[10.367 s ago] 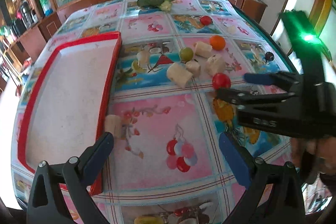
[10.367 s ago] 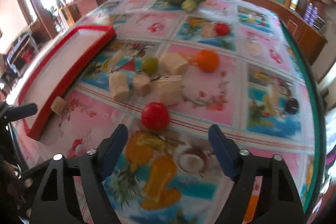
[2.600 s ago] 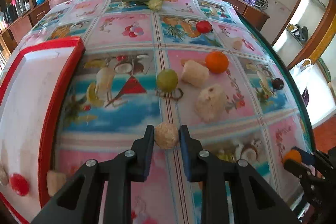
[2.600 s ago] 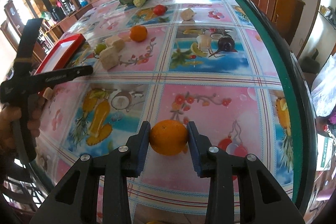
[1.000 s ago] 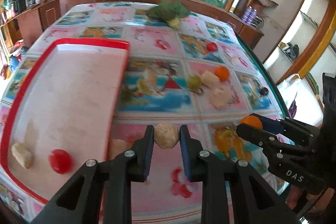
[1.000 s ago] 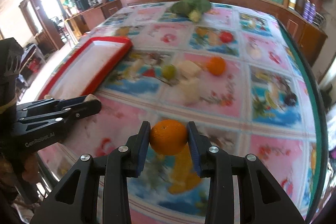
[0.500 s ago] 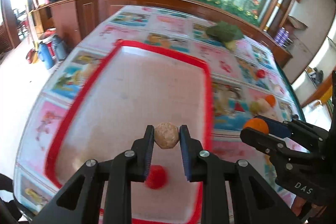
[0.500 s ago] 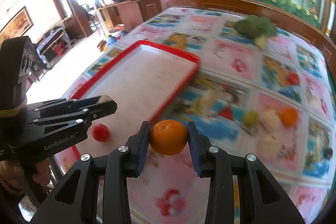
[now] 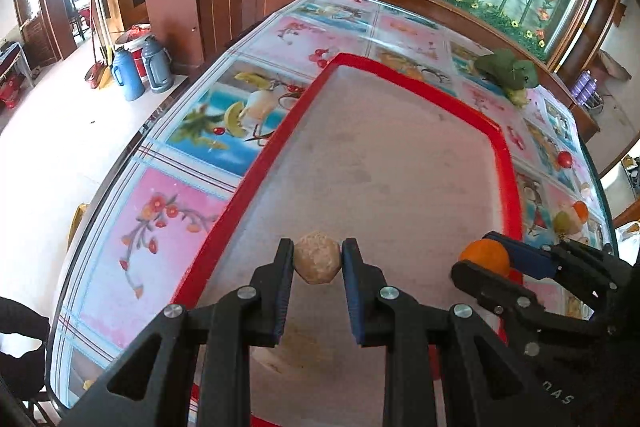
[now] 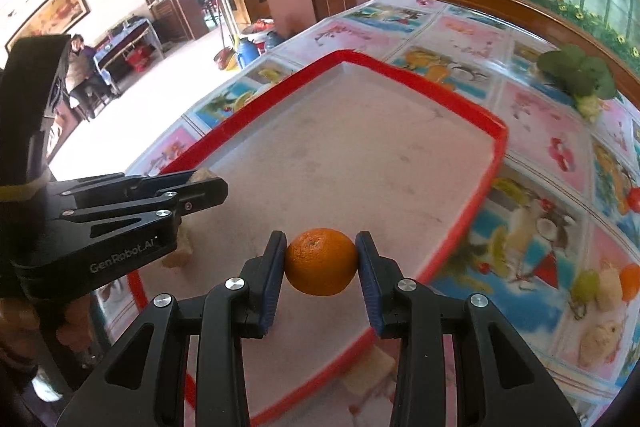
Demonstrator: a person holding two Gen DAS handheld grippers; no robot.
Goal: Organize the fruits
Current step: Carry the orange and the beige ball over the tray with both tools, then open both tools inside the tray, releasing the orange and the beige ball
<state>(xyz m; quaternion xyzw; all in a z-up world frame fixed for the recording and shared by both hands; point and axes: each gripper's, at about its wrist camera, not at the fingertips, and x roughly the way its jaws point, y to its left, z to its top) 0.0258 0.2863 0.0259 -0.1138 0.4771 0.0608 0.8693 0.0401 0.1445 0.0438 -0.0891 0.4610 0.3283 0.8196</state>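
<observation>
My left gripper point(image 9: 317, 259) is shut on a tan, rough round fruit point(image 9: 317, 262) and holds it above the near part of the red-rimmed tray point(image 9: 404, 71). My right gripper point(image 10: 321, 261) is shut on an orange point(image 10: 321, 261) above the same tray point(image 10: 424, 89), near its right side. In the left wrist view the right gripper point(image 9: 486, 261) with the orange stands at the right. In the right wrist view the left gripper point(image 10: 202, 183) stands at the left with the tan fruit just showing. A tan chunk point(image 10: 178, 253) lies on the tray under it.
On the fruit-print tablecloth right of the tray lie a green fruit point(image 10: 585, 283), an orange point(image 10: 631, 281), tan chunks point(image 10: 602, 337), a red fruit point(image 9: 565, 159) and a leafy green vegetable point(image 10: 580, 71). A tan piece point(image 10: 368, 367) lies by the tray's near rim. The table's edge is at left.
Both grippers have swung left from the table's fruit pile to above the tray, each still holding its fruit. The red fruit on the tray has dropped out of view.
</observation>
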